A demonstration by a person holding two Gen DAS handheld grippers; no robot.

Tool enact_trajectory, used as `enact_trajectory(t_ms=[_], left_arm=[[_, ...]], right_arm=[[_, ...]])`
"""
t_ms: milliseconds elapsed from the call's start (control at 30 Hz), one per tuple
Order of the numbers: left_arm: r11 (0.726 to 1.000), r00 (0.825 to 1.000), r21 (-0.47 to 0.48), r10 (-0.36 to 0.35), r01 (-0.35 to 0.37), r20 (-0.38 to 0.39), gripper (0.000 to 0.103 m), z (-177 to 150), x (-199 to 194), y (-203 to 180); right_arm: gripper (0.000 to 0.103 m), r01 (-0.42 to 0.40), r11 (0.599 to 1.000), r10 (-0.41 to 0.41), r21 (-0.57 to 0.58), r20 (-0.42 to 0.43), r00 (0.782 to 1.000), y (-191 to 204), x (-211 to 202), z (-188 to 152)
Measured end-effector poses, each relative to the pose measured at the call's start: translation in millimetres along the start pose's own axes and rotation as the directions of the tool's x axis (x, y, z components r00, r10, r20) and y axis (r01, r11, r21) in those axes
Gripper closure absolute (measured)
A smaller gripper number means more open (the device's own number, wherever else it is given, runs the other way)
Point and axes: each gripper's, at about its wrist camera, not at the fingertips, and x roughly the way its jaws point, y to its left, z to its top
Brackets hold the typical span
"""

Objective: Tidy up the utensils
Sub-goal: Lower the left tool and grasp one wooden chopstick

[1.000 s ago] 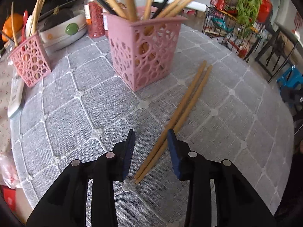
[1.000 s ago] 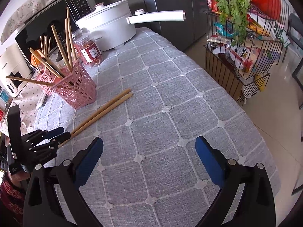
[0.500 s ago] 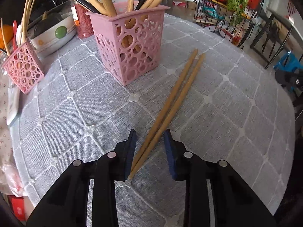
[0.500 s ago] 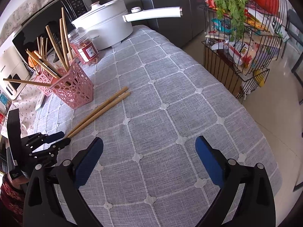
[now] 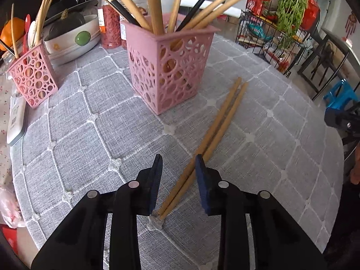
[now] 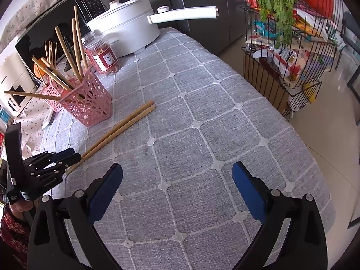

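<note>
Two wooden chopsticks (image 5: 216, 130) lie side by side on the grey checked tablecloth, running from a tall pink perforated holder (image 5: 168, 67) towards me. That holder is full of chopsticks. My left gripper (image 5: 177, 159) straddles the pair's near end, jaws narrowly apart; the sticks rest on the cloth close to the right pad, with no pad pressing on them. The right wrist view shows the same pair (image 6: 121, 128), the holder (image 6: 87, 105) and the left gripper (image 6: 73, 155). My right gripper (image 6: 177, 171) hovers wide open over bare cloth, holding nothing.
A smaller pink holder (image 5: 33, 81) with chopsticks and spoons stands at the left, by a white bowl (image 5: 72, 38) and red jars (image 5: 110, 29). A white pot (image 6: 128, 33) sits at the table's far end. A wire rack (image 6: 281, 56) stands on the floor beyond the right edge.
The left gripper's jaws have narrowed around the near end of the two chopsticks, and it has shifted slightly. The chopsticks still lie on the cloth. The right gripper has stayed put.
</note>
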Motion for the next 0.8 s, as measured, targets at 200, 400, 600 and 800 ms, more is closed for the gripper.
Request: enact_trajectory(t_ms=[200,400,600,800], left_arm=[[0.998,0.998,0.047,0.033,-0.03,-0.053,0.072,-3.6,7.8,-3.6],[0.992,0.996,0.117,0.063,-0.055,-0.06,0.076,-1.6,10.8,-19.4],[0.984,0.996,0.166,0.074,-0.063,-0.057,0.098,-3.7,15.5,-37.4],[0.976,0.999,0.215,0.051,-0.045,-0.02,0.099,-7.4,1.0,-60.9]], right_arm=[[0.008,0.005,1.0,-0.005,-0.017,-0.001,1.0,2.4,0.3,-1.9],[0.008,0.006,1.0,-0.006,-0.004,-0.014,1.0,0.5,3.0,-1.5],[0.008,0.021,1.0,-0.021,-0.018,-0.014,1.0,2.6,5.4,-2.4],[0.008,0.028,0.999,-0.028,-0.026,0.006,1.0,2.5,1.8,-5.0]])
